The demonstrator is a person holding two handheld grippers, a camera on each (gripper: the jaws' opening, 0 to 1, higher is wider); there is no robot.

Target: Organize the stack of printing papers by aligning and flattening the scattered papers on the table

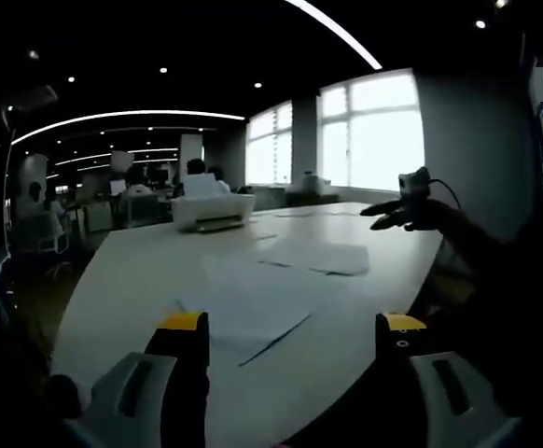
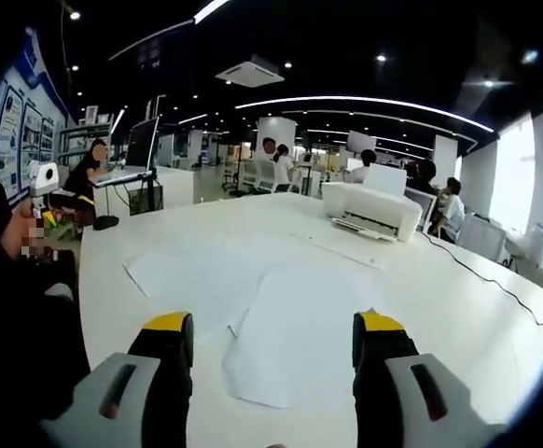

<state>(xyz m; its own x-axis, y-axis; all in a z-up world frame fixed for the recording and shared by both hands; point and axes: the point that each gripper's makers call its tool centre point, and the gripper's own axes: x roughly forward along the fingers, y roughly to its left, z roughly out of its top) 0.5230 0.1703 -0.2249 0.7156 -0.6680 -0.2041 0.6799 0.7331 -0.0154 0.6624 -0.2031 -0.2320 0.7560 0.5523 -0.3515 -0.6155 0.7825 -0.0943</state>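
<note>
The white table (image 2: 495, 317) fills the middle of both views, with a printer (image 2: 372, 210) near its far edge at upper right of the right gripper view. Loose papers (image 2: 281, 341) lie fanned and overlapping at lower centre, white, thin, edges askew. Both the left gripper (image 1: 290, 350) and right gripper (image 2: 273, 350) hover spread wide, holding nothing. Best to bring both down flat and nudge the edges square.

The left hand-held gripper (image 1: 295, 350) is holding its yellow-tipped jaws wide apart, gripping nothing. The right hand-held gripper (image 2: 273, 359) is likewise standing with both jaws parted and nothing between them. In the left gripper view, the right hand-held gripper (image 1: 411, 205) is reaching in from the right, hovering dark against the light.
</note>
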